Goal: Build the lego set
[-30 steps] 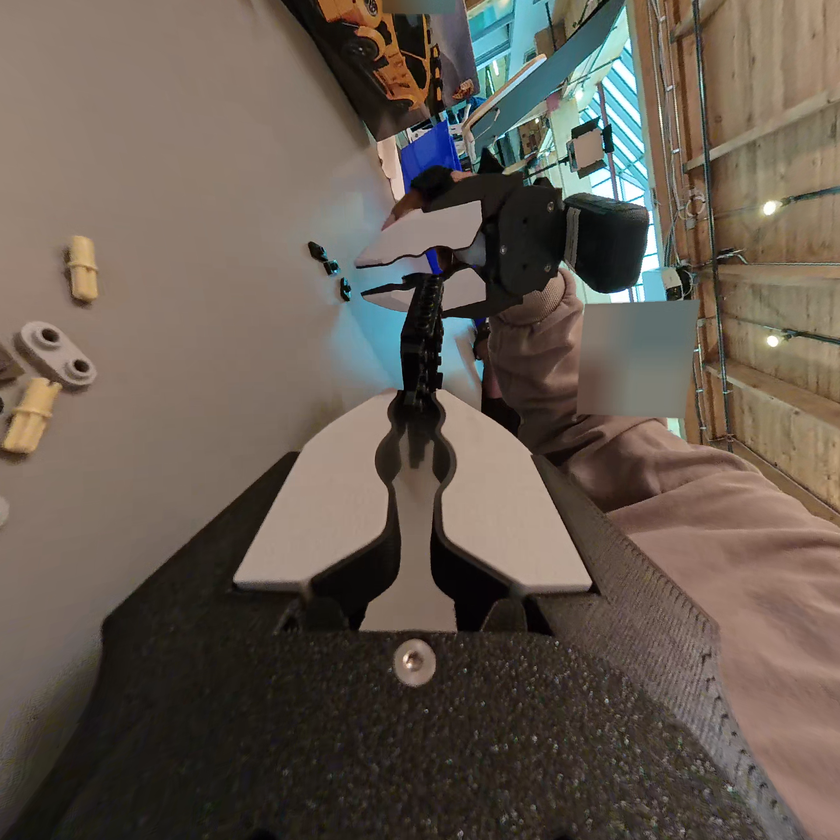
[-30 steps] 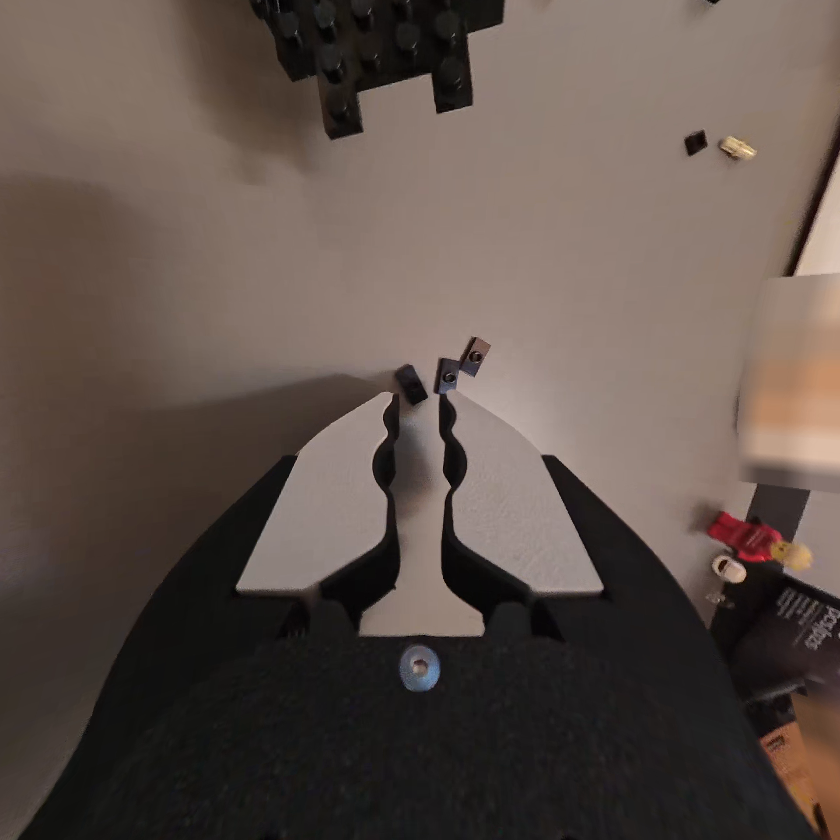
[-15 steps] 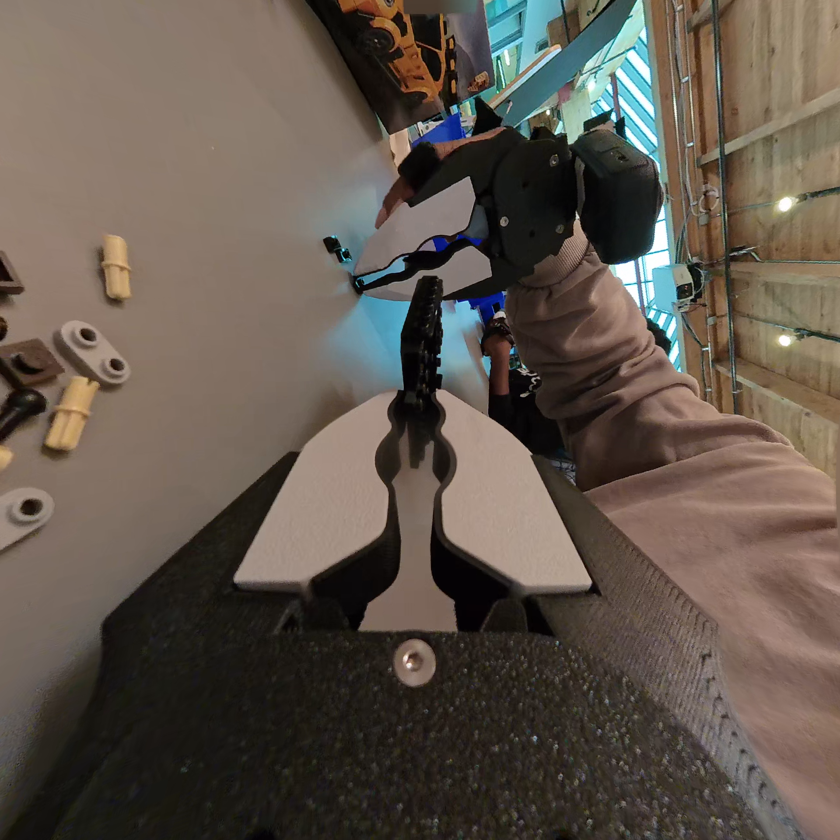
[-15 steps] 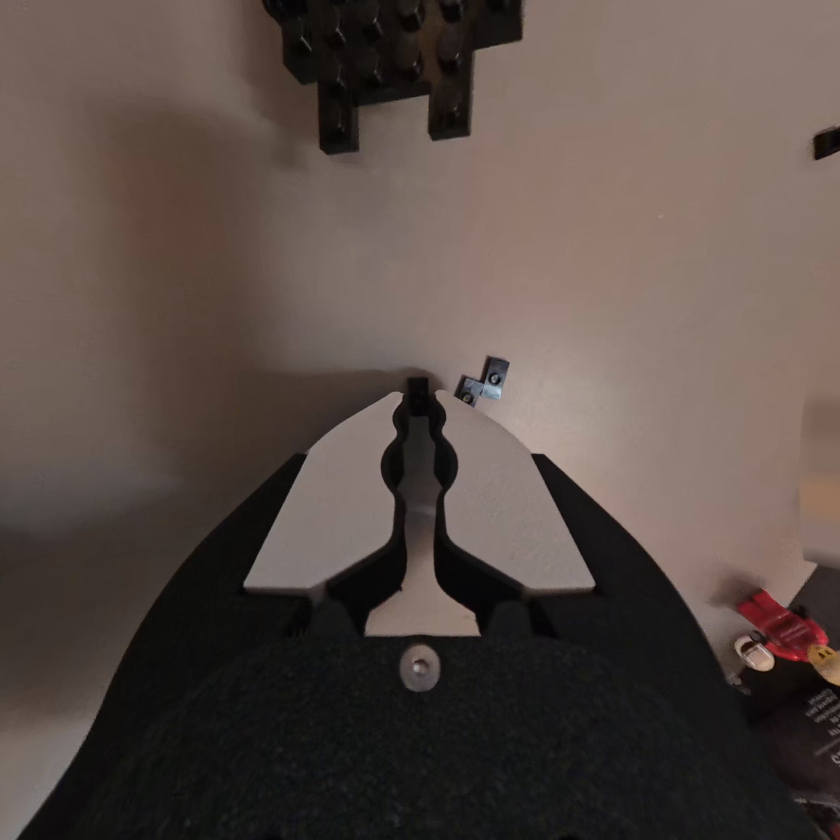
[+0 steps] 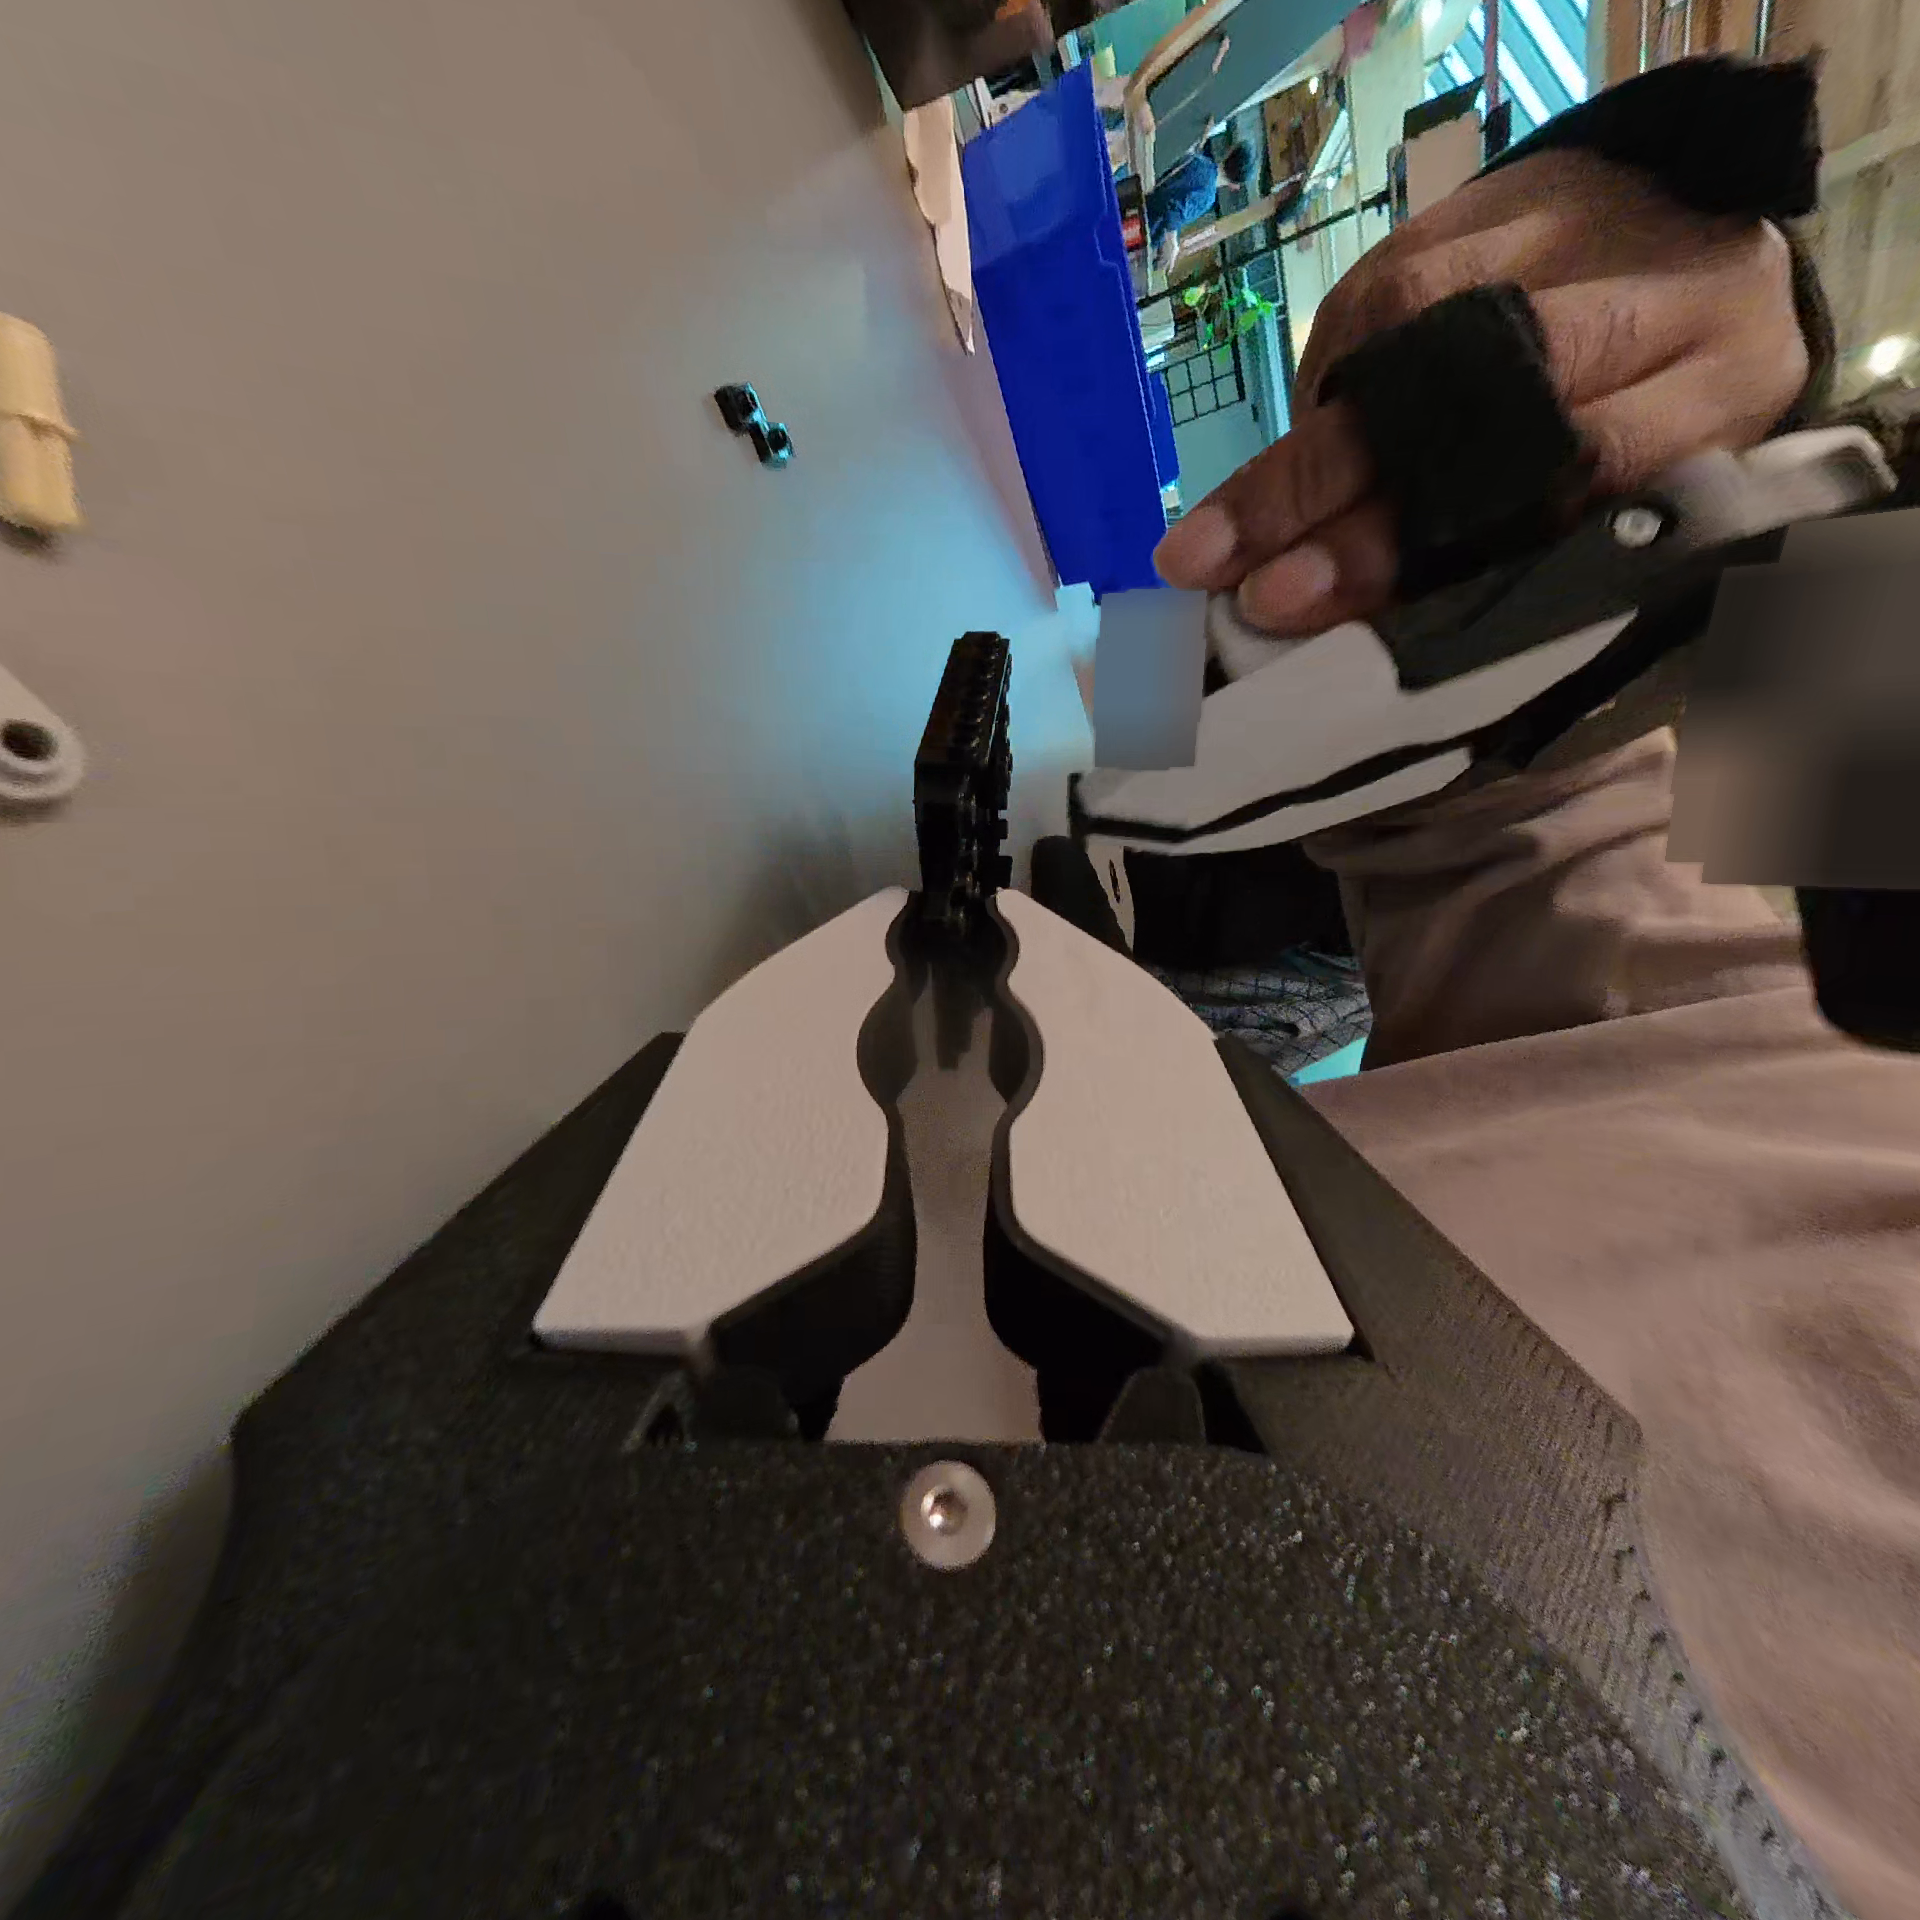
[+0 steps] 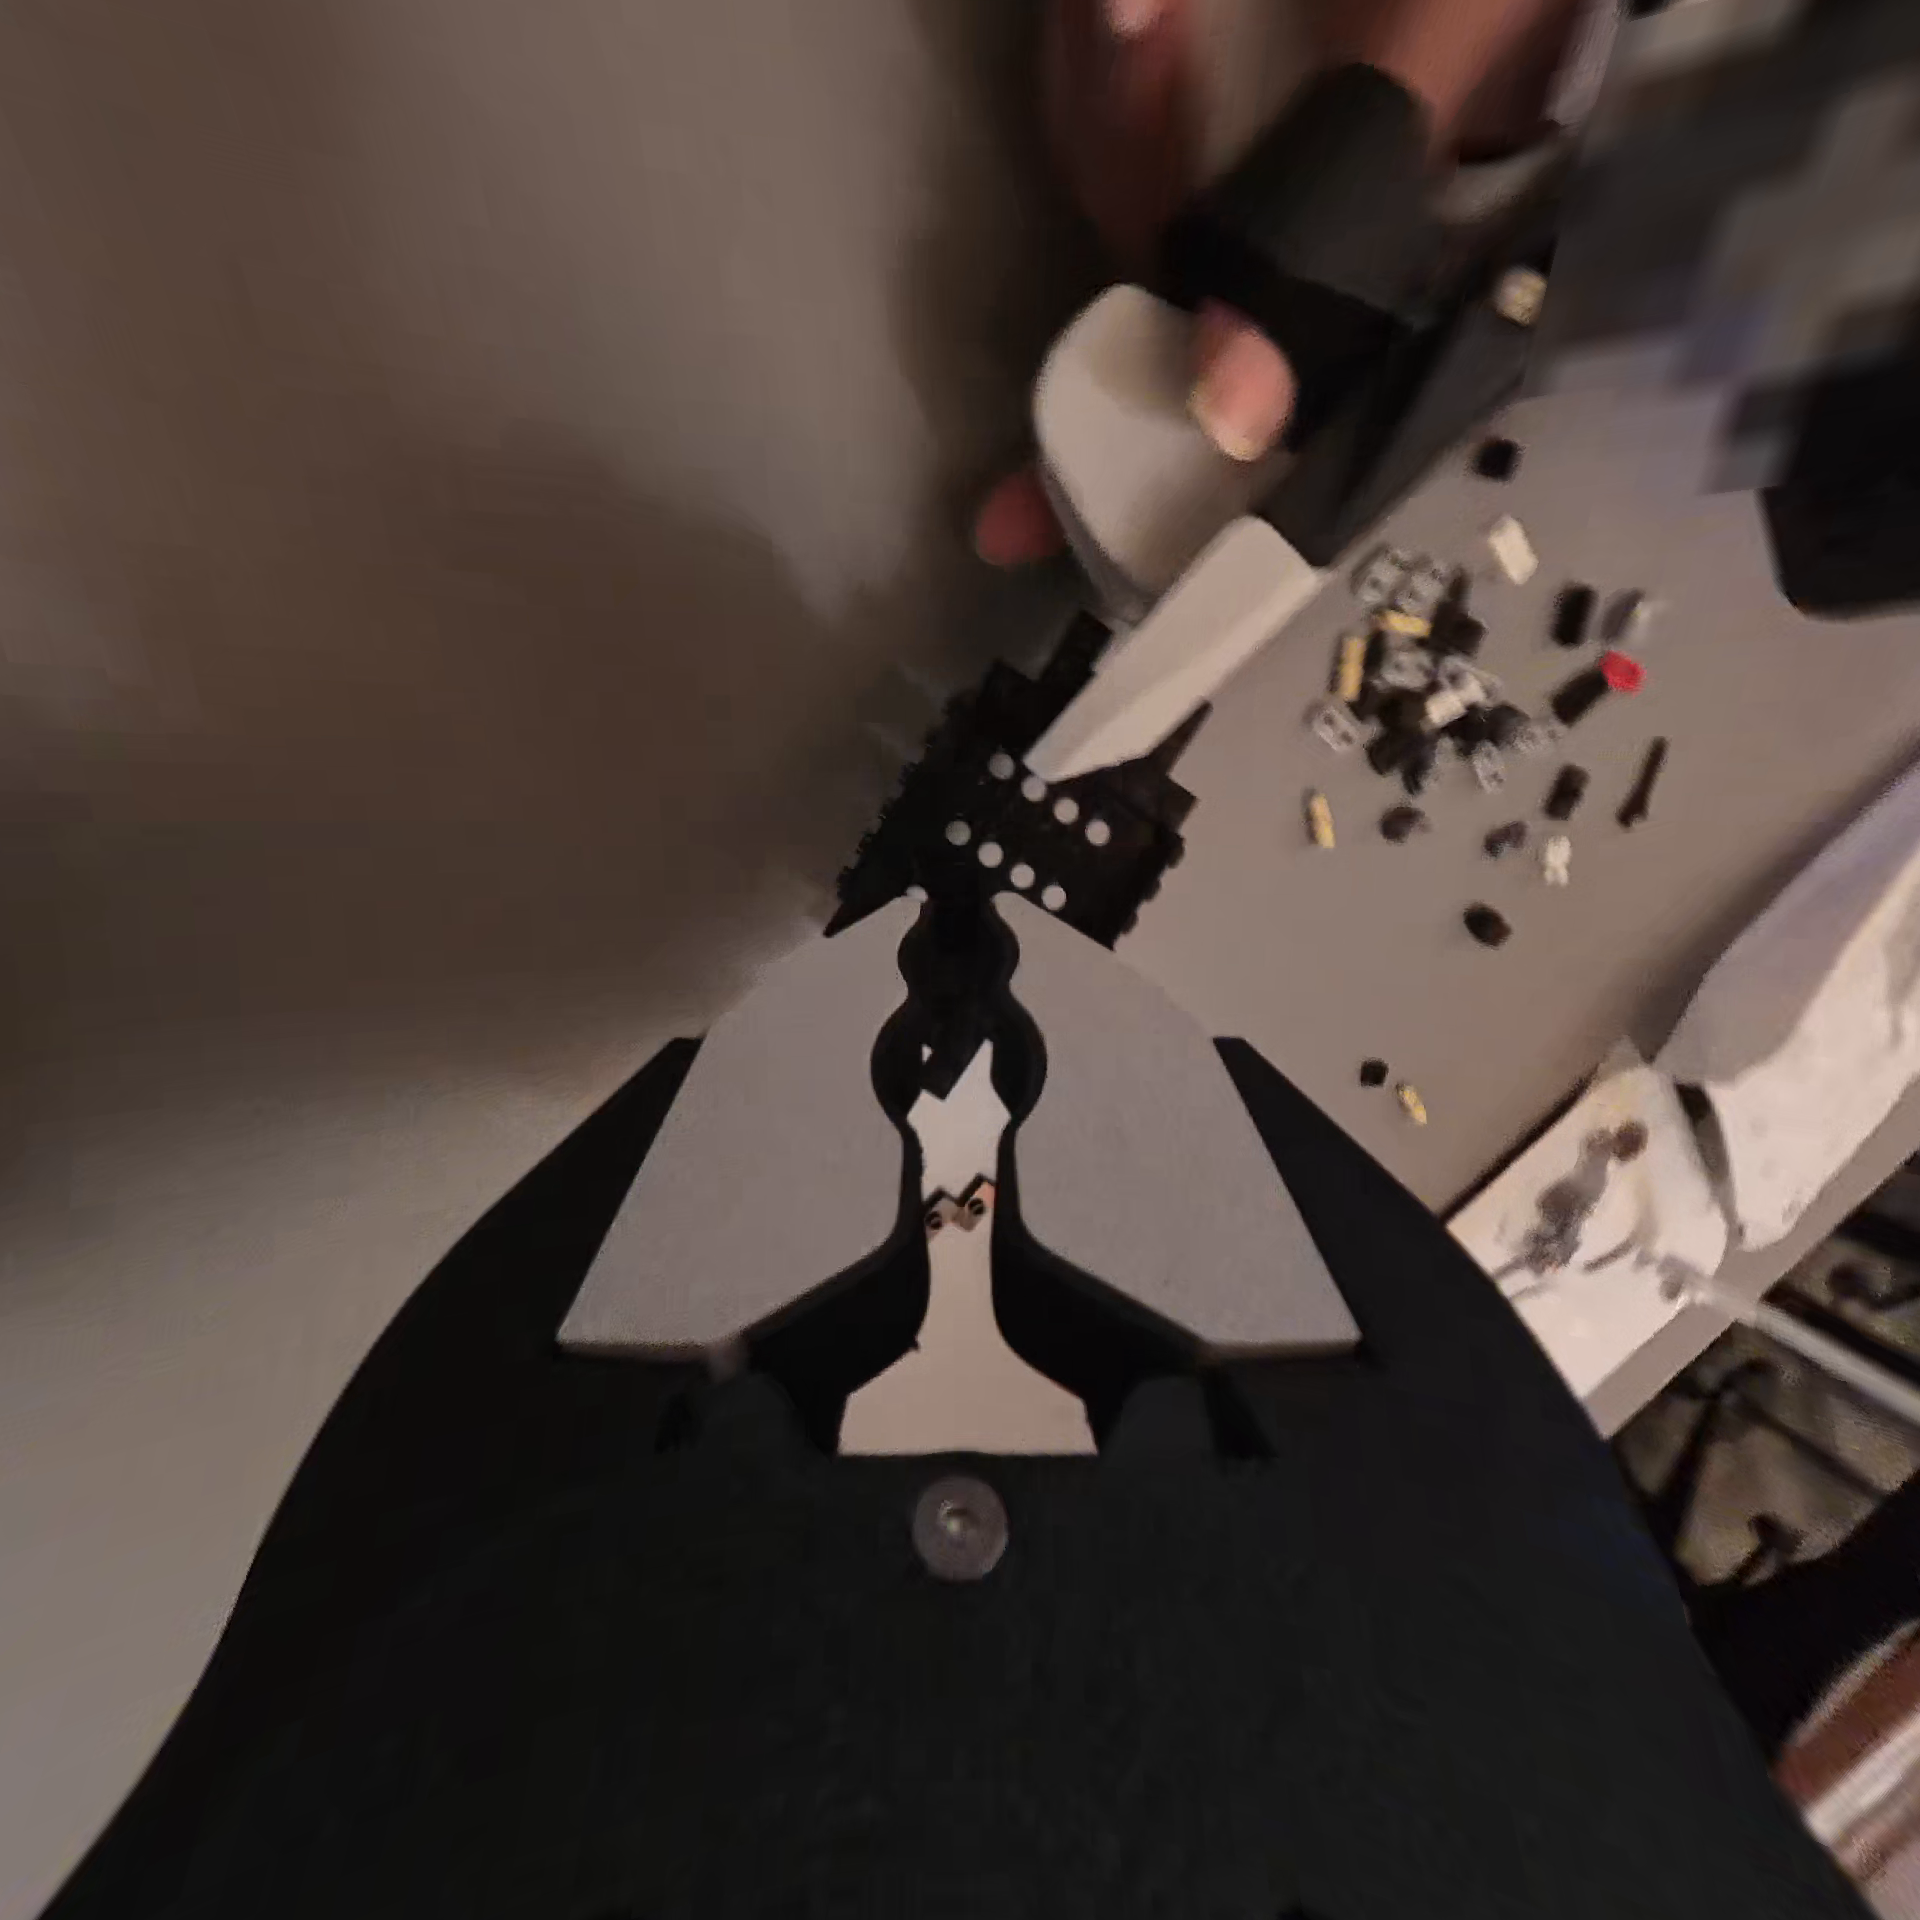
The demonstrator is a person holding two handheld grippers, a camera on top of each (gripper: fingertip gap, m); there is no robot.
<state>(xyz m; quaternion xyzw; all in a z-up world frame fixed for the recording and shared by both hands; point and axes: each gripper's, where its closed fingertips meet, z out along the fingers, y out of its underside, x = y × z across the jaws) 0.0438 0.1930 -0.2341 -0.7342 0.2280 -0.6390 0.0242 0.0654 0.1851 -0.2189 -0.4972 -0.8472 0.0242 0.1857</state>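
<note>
One black studded plate (image 5: pixel 961 769) is clamped edge-on between the closed white fingers of the left gripper (image 5: pixel 954 914), and is held up off the grey table (image 5: pixel 416 623). In the right wrist view the same plate (image 6: pixel 1013 826) is seen flat-on, with eight pale holes counted across it, gripped at its far edge by the left gripper (image 6: pixel 1132 696) and a gloved hand (image 6: pixel 1236 384). The right gripper (image 6: pixel 954 925) is drawn narrow around one small black piece (image 6: pixel 951 1049), which is pinched between its two fingers just short of the plate; whether piece and plate touch cannot be told because of blur. In the left wrist view the right gripper (image 5: pixel 1086 816) is seen just beside the plate, with its fingers nearly together, held by one hand (image 5: pixel 1455 416) in a fingerless black glove. Two small black pieces (image 5: pixel 753 421) are left lying together on the table farther off. At the left edge one tan piece (image 5: pixel 36 436) and one grey rounded piece (image 5: pixel 31 743) are partly cut off. A loose scatter of many small black, grey, tan and white pieces (image 6: pixel 1455 696), with one red piece (image 6: pixel 1619 673) among them, is spread on the table beyond; their number cannot be counted. One blue box (image 5: pixel 1070 353) is stood at the table's far end.
</note>
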